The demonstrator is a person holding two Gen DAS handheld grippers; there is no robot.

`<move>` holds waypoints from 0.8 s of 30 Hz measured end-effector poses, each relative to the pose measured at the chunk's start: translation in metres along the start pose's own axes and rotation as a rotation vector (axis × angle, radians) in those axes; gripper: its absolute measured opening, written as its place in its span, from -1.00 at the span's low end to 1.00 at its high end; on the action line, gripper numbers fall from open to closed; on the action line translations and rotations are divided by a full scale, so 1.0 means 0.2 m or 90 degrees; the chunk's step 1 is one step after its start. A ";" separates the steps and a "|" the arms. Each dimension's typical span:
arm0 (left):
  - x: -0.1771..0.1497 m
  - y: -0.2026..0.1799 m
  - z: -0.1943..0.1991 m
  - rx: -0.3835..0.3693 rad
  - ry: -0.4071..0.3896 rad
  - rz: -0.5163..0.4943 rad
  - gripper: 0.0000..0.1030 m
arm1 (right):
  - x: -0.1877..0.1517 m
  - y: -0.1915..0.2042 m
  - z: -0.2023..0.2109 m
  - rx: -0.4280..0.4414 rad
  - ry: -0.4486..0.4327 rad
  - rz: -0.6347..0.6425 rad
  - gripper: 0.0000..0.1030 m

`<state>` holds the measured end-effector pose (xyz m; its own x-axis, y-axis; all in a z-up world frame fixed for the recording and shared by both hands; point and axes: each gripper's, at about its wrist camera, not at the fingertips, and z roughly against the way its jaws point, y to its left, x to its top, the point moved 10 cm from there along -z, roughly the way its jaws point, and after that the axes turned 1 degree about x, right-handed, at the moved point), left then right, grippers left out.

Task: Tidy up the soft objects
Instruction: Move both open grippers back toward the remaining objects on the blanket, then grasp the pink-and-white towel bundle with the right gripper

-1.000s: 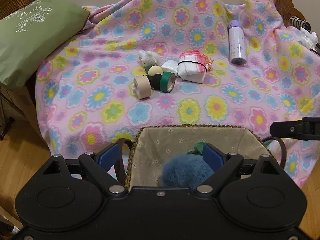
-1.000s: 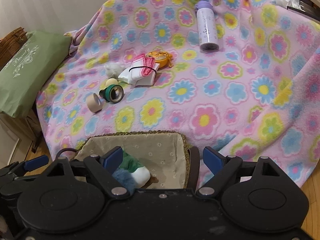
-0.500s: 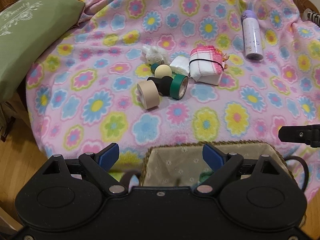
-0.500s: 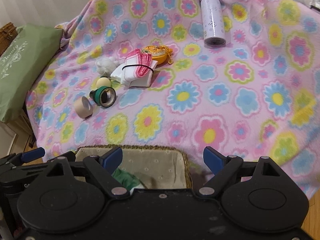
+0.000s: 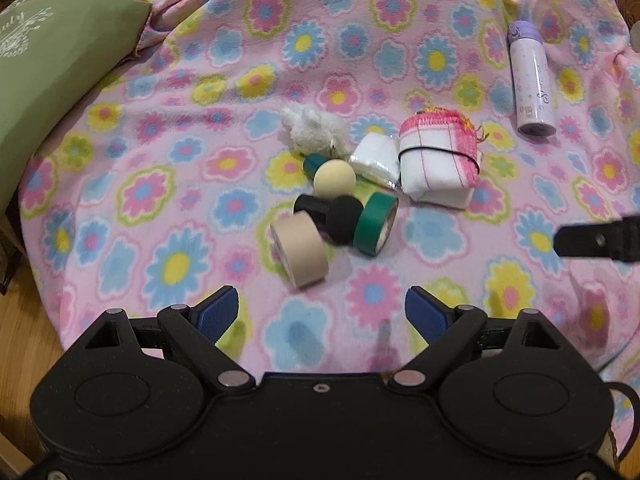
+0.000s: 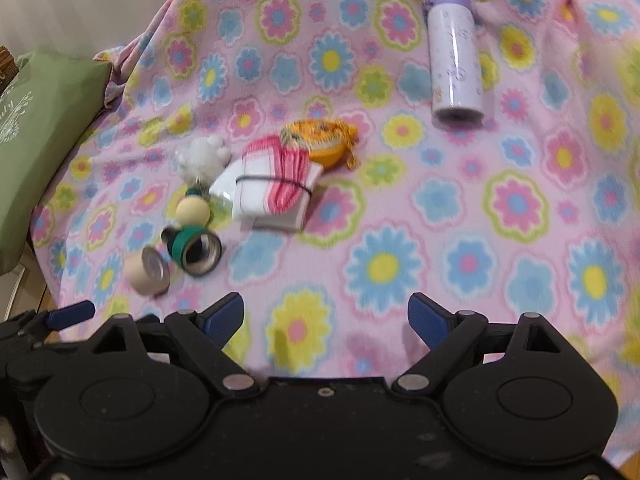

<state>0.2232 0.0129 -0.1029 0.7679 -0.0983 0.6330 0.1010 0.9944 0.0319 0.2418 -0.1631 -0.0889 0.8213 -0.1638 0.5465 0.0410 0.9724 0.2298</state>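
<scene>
On the flowered blanket lie a white fluffy toy, a folded white-and-pink cloth bundle with a black band, a small white packet and an orange pouch. My left gripper is open and empty, hovering over the blanket short of the tape rolls. My right gripper is open and empty, nearer than the cloth bundle. The basket is out of view.
A beige tape roll, a green tape roll, black and cream round-headed pieces and a lilac bottle lie on the blanket. A green pillow is at the left. The right gripper's finger shows at the right edge.
Both grippers moved forward over the blanket, away from the basket, which dropped out of view. The objects now look closer. Both stay open.
</scene>
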 end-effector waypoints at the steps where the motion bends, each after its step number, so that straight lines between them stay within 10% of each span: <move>1: 0.02 0.00 -0.01 -0.001 -0.003 -0.002 0.71 | 0.03 0.01 -0.02 -0.001 -0.003 0.001 0.79; 24: 0.06 0.09 -0.12 -0.001 -0.004 0.008 0.71 | 0.36 0.28 -0.55 -0.024 -0.001 0.021 0.94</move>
<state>0.2497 0.0293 -0.1134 0.7654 -0.0857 0.6378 0.0925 0.9955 0.0227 0.3659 -0.1016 -0.1259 0.8216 -0.1310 0.5548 0.0346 0.9829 0.1809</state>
